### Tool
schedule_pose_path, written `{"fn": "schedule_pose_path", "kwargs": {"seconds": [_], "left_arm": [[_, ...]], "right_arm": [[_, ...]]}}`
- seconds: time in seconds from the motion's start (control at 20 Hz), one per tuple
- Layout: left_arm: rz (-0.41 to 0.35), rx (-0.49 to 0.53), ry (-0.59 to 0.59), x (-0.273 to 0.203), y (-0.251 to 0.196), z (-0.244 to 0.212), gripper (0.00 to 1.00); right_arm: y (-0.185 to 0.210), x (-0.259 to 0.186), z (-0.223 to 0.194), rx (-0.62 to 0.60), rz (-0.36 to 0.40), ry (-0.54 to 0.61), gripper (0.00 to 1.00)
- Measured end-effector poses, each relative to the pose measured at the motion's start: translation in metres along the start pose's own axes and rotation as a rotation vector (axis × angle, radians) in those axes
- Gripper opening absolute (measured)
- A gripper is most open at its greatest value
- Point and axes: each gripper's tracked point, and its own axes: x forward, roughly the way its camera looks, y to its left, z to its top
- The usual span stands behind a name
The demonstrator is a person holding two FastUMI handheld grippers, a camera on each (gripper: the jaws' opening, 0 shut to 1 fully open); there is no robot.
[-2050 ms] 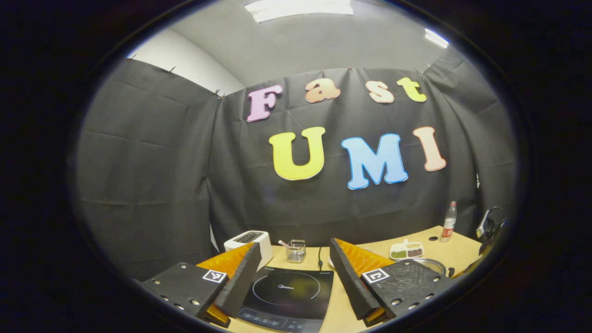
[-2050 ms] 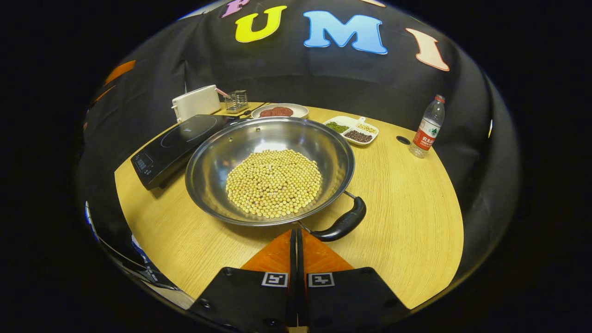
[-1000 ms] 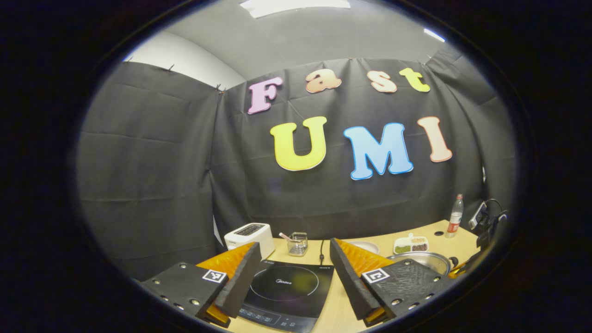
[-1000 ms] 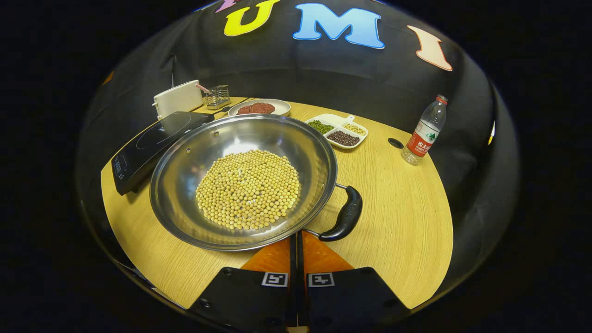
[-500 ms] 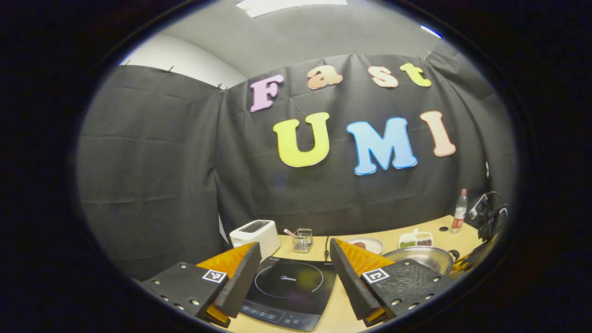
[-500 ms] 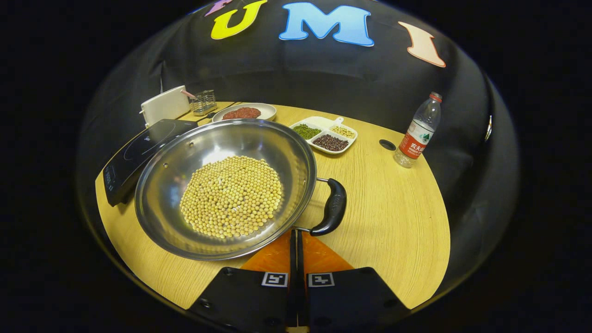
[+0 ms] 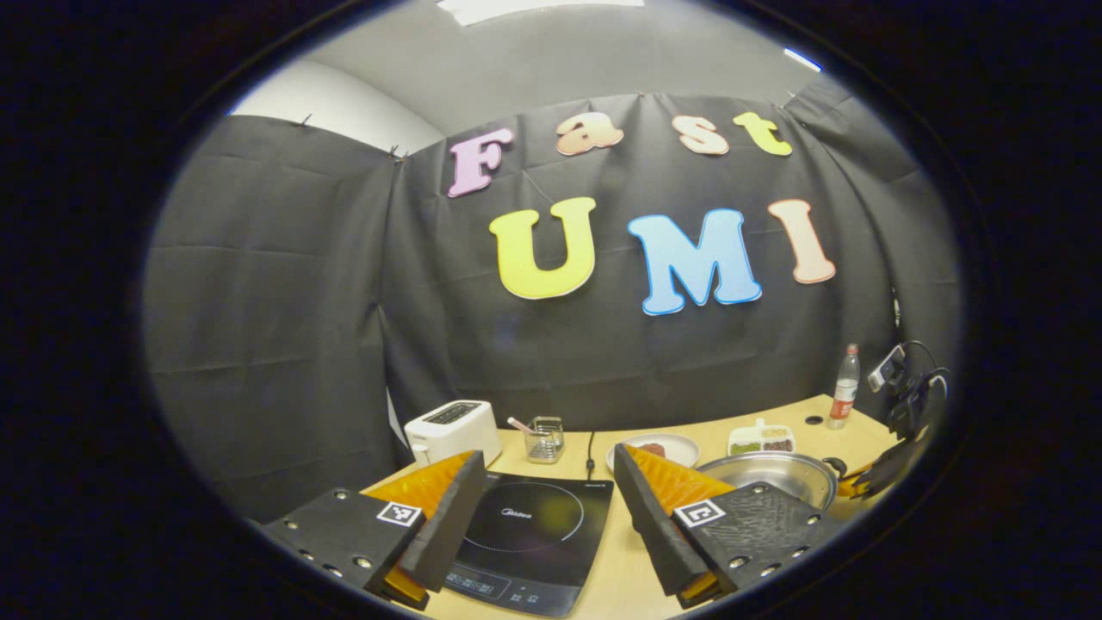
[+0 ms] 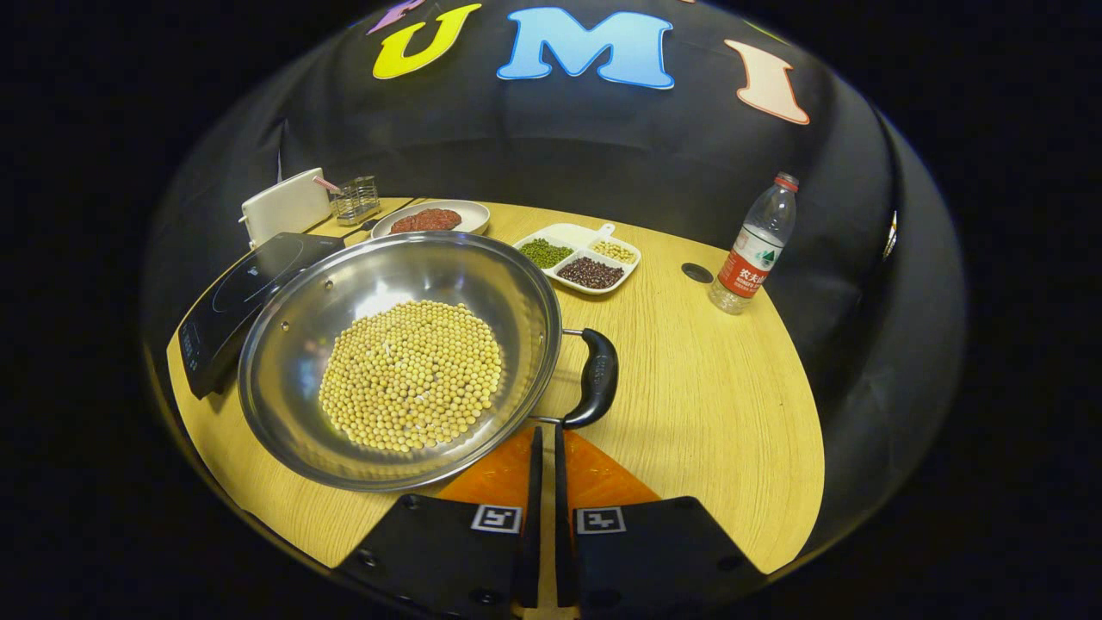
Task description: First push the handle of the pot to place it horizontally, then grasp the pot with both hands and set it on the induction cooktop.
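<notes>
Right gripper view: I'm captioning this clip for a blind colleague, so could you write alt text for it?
A steel pot full of yellow beans sits on a wooden table, its black handle just beyond the tips of the shut right gripper. An induction cooktop lies left of the pot, with a water bottle at far right.

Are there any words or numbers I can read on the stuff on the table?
None can be quoted for sure.
On the induction cooktop: a small word inside its ring and marks on its front strip, too small and blurred to read.
On the water bottle: print on its wrapper, too small to read.
On the right gripper: two square black-and-white code patterns, not words.
</notes>
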Motion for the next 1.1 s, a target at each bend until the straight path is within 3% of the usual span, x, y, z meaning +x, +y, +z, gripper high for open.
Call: {"fn": "schedule_pose_path", "kwargs": {"seconds": [0.15,0.2,0.25,0.3,0.4,0.6,1.1], "left_arm": [[-0.052,-0.011,0.002,0.009,-0.014,-0.006,0.89],[-0.07,-0.018,0.003,0.012,-0.019,-0.007,0.9],[-0.086,-0.023,0.005,0.015,-0.022,-0.01,0.89],[-0.101,-0.025,0.008,0.018,-0.026,-0.011,0.9],[-0.125,-0.028,0.01,0.03,-0.034,-0.014,0.9],[-0.178,-0.041,0.036,0.059,-0.049,-0.028,0.89],[-0.279,-0.071,0.227,0.123,-0.091,-0.104,0.9]], "right_arm": [[-0.003,-0.022,0.016,0.036,-0.025,-0.077,0.28],[-0.003,-0.03,0.023,0.056,-0.031,-0.114,0.42],[-0.005,-0.037,0.031,0.08,-0.039,-0.148,0.51],[-0.008,-0.041,0.037,0.102,-0.059,-0.177,0.76],[-0.017,-0.051,0.051,0.141,-0.106,-0.24,0.97],[-0.021,-0.061,0.068,0.164,-0.129,-0.303,0.97],[-0.024,-0.03,0.07,0.196,-0.12,-0.265,0.97]]}}
